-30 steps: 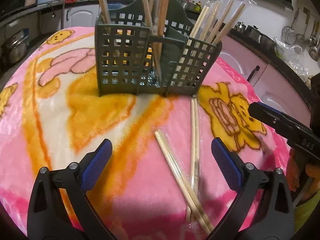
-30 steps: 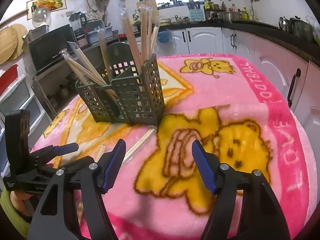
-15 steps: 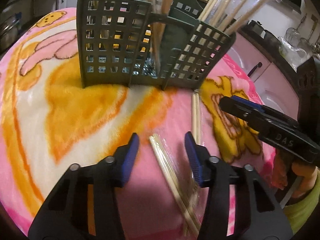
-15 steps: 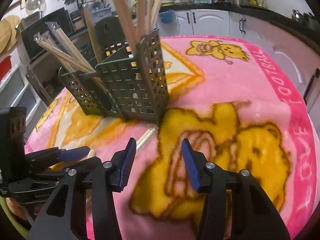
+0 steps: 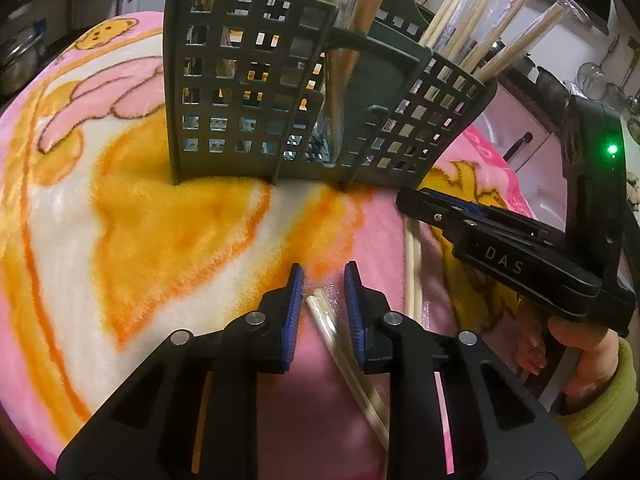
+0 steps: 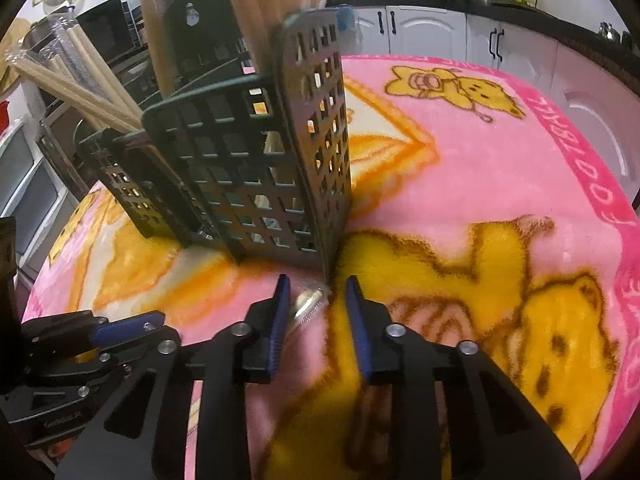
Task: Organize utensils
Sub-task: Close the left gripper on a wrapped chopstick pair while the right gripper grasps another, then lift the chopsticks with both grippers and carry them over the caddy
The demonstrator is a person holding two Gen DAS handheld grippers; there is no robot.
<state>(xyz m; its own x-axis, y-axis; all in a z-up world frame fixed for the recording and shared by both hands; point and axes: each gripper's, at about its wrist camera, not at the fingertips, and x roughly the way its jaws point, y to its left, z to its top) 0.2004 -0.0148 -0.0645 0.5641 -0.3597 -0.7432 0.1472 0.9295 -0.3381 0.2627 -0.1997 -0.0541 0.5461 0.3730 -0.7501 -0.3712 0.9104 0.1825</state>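
Observation:
A dark green slotted utensil holder (image 5: pixel 280 92) stands on the pink blanket with several wrapped chopstick pairs upright in it; it also shows in the right wrist view (image 6: pixel 256 168). My left gripper (image 5: pixel 323 280) is low over the blanket, its jaws narrowly open on either side of a wrapped chopstick pair (image 5: pixel 332 328) lying flat. A second wrapped pair (image 5: pixel 415 272) lies to the right. My right gripper (image 6: pixel 316 288) is narrowly open around the tip of that pair (image 6: pixel 308 300), right in front of the holder's corner. It also shows in the left wrist view (image 5: pixel 412 200).
The pink and yellow bear blanket (image 6: pixel 500 184) covers the round table. Kitchen counters and white cabinets (image 6: pixel 432 32) ring the table. The left gripper's body (image 6: pixel 80 340) sits at the lower left of the right wrist view.
Both grippers have moved forward and down toward the lying chopsticks, and both jaws have narrowed from wide open to a small gap around a pair each.

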